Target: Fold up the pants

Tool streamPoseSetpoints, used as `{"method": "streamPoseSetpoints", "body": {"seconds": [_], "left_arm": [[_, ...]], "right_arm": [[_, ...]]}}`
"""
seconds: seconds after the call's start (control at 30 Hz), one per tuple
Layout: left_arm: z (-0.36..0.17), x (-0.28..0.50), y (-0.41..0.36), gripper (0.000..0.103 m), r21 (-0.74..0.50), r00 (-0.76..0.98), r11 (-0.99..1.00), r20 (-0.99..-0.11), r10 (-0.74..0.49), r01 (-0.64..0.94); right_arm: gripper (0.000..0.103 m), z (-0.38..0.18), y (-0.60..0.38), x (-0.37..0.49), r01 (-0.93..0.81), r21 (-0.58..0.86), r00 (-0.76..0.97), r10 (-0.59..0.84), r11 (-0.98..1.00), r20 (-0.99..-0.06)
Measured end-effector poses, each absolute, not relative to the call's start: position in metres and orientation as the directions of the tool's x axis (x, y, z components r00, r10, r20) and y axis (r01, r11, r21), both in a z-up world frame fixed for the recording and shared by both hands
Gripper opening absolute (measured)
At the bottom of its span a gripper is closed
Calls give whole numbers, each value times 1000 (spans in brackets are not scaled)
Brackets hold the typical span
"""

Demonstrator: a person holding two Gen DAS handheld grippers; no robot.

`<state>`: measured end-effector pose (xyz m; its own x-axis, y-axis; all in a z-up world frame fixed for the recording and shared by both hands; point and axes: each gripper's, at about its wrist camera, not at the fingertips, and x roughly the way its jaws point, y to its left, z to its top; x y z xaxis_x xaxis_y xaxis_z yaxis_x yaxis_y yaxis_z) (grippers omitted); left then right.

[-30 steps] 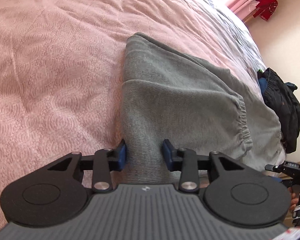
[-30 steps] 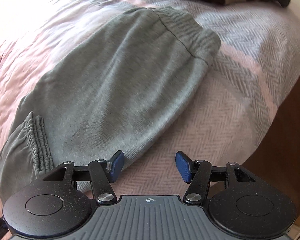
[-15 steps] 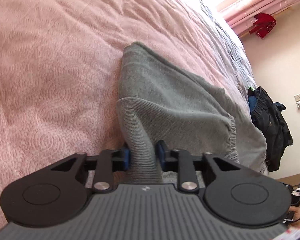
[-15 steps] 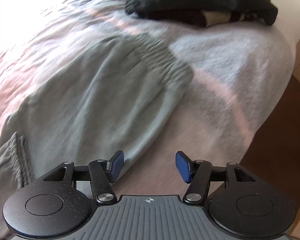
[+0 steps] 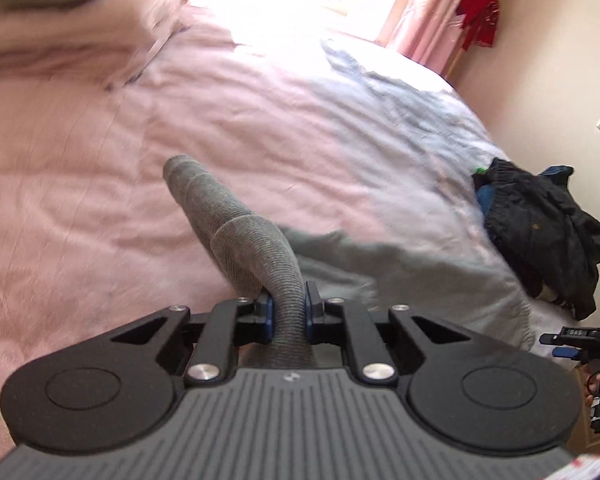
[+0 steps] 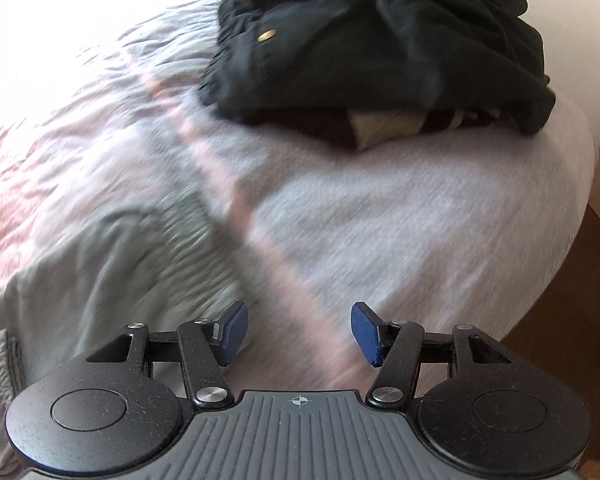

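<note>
Grey sweatpants (image 5: 412, 272) lie folded on a pink bedspread (image 5: 80, 208). My left gripper (image 5: 287, 316) is shut on a bunched grey fold of the pants, which rises in a hump (image 5: 256, 248) ahead of the blue pads and is lifted off the bed. In the right wrist view the same pants (image 6: 112, 264) spread at lower left, with their gathered waistband (image 6: 0, 364) at the left edge. My right gripper (image 6: 298, 330) is open above the bed beside the pants' edge, holding nothing.
A heap of dark clothes (image 6: 372, 40) sits at the far corner of the bed; it appears as dark clothes (image 5: 540, 224) near the wall in the left view. The bed's edge (image 6: 560, 240) drops to brown floor on the right. A pink curtain (image 5: 424, 20) hangs behind.
My left gripper closed on the pants fold and lifted it, tilting up toward the window. The right gripper moved forward toward the dark clothes, staying open.
</note>
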<state>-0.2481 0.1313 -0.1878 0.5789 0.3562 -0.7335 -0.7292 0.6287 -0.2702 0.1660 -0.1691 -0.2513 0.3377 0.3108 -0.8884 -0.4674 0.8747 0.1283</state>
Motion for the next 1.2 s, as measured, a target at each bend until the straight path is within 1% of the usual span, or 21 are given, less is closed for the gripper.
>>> {"method": "streamPoseSetpoints", "body": {"seconds": [0.03,0.1,0.17,0.2,0.27,0.3,0.33,0.37,0.4,0.43,0.5,0.6,0.7,0.77,0.9,1.0,1.03,1.07,1.1,1.13,1.2], "left_arm": [[-174,-228,117,10,-249,584,648,-720,373,-720],[-151,-194,89,10,-250,622,678,-683,382,-691],[-134,-156,59,10,-271,675,719,-646,357,-640],[-129,-137,45,10,-277,696,742,-633,338,-611],[-129,-93,13,11,-320,741,778,-619,260,-540],[-135,-72,-2,14,-350,760,794,-617,205,-498],[-142,-50,-17,19,-368,772,816,-620,142,-446],[-148,-35,-28,22,-378,777,830,-622,100,-410],[-156,-24,-39,23,-377,767,833,-635,85,-405],[-162,-18,-44,29,-373,755,829,-650,86,-416],[-175,-26,-42,32,-388,738,800,-668,98,-458],[-195,-47,-21,30,-349,651,728,-739,173,-589],[-215,-74,3,30,-261,538,665,-805,251,-700],[-223,-90,16,30,-237,492,621,-826,275,-747],[-240,-106,30,30,-215,441,564,-846,300,-797],[-252,-112,33,30,-220,424,530,-855,300,-819],[-256,-113,33,30,-220,418,523,-858,298,-823],[-259,-113,34,30,-222,418,521,-859,295,-824],[-262,-112,34,30,-224,419,521,-859,295,-824],[-265,-111,34,30,-222,417,520,-860,294,-825],[-269,-109,33,30,-215,410,523,-863,294,-825]], "right_arm": [[55,-245,-177,181,-471,140,339,325,871,-883],[55,-226,-204,220,-454,146,357,330,879,-874],[55,-220,-213,231,-444,155,362,334,883,-870],[55,-208,-231,253,-419,177,372,347,890,-861],[55,-201,-248,273,-402,184,388,348,897,-853],[55,-201,-254,279,-398,181,394,346,899,-852],[55,-201,-258,284,-399,178,394,343,899,-853],[55,-203,-260,289,-402,174,392,341,899,-855],[55,-205,-262,292,-405,175,387,341,898,-857],[55,-208,-263,294,-416,182,375,351,891,-858],[55,-216,-259,292,-453,208,338,383,867,-859],[55,-225,-247,282,-523,308,247,487,795,-838],[55,-231,-222,267,-590,453,109,622,669,-775],[54,-235,-199,256,-620,534,15,690,574,-724],[54,-247,-153,242,-648,606,-103,735,462,-671],[54,-260,-127,239,-642,623,-120,744,447,-657],[47,-265,-120,242,-622,644,-131,752,445,-646],[33,-268,-115,245,-605,668,-149,762,434,-630],[20,-270,-111,248,-601,664,-144,757,445,-638],[15,-271,-107,254,-593,675,-147,765,439,-627],[9,-264,-109,257,-601,694,-156,794,396,-588]]}}
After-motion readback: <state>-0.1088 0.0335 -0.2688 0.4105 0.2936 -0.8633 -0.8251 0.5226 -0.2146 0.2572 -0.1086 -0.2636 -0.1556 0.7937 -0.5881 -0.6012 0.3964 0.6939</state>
